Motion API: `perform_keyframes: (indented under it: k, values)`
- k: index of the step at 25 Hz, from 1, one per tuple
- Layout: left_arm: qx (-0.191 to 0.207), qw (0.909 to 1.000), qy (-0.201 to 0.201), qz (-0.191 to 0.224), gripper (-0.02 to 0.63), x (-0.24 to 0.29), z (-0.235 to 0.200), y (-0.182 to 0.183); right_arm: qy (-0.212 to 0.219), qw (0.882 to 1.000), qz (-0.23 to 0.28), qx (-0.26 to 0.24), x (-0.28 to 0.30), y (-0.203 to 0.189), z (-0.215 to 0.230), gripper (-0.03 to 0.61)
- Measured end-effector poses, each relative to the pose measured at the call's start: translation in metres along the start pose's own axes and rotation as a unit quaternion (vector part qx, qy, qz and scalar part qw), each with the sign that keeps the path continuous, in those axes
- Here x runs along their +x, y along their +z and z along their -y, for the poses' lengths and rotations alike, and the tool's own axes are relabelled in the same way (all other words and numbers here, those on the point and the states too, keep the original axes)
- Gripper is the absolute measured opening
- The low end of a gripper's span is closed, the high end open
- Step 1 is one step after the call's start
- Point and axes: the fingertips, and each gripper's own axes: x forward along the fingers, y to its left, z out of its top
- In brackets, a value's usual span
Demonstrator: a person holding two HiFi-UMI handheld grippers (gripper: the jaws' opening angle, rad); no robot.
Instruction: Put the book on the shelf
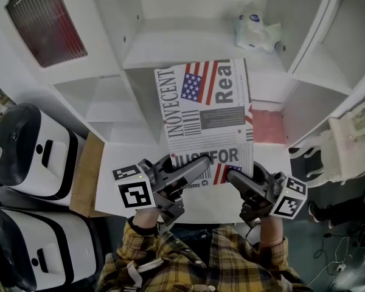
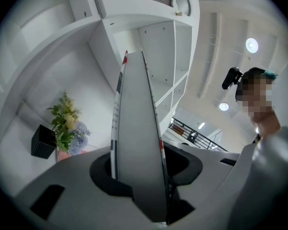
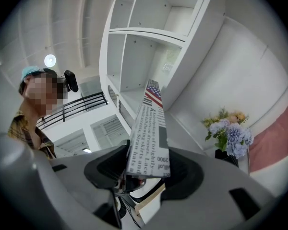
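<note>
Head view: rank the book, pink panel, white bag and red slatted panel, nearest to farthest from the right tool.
1. Book: clamped in the right tool.
2. Pink panel: just beyond, right of the book.
3. White bag: higher, on the shelf.
4. Red slatted panel: far top left.

Ur book (image 1: 210, 120): white cover w/ black + grey newsprint txt, US flag patch w/ red/white stripes and a blue field w/ white stars; red marks along the edge. Shelf (image 1: 170, 47): all white, exc. a pink patch (image 1: 269, 128) on the right & a dark red slatted panel (image 1: 45, 20) far left. Ur left gripper (image 1: 198, 166) & right gripper (image 1: 234, 176): dark grey, cubes w/ black-on-white square markers. Ur shirt (image 1: 194, 263): yellow/black plaid. Flowers (image 2: 67, 126): lavender-blue + yellow, green leaves, black pot (image 2: 42, 142). Bag (image 1: 255, 32) far on shelf: white, blue logo. Machines (image 1: 30, 148) on the left: white w/ black bands.
</note>
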Motion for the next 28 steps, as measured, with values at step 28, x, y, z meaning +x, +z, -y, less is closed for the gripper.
perform_keyframes:
  k: [28]
  values:
    - [0.042,0.9982,-0.037,0.02,0.183,0.0014,-0.0045,0.0056,0.038,0.992,0.078,-0.093,-0.0001,0.0066,-0.0004,0.23]
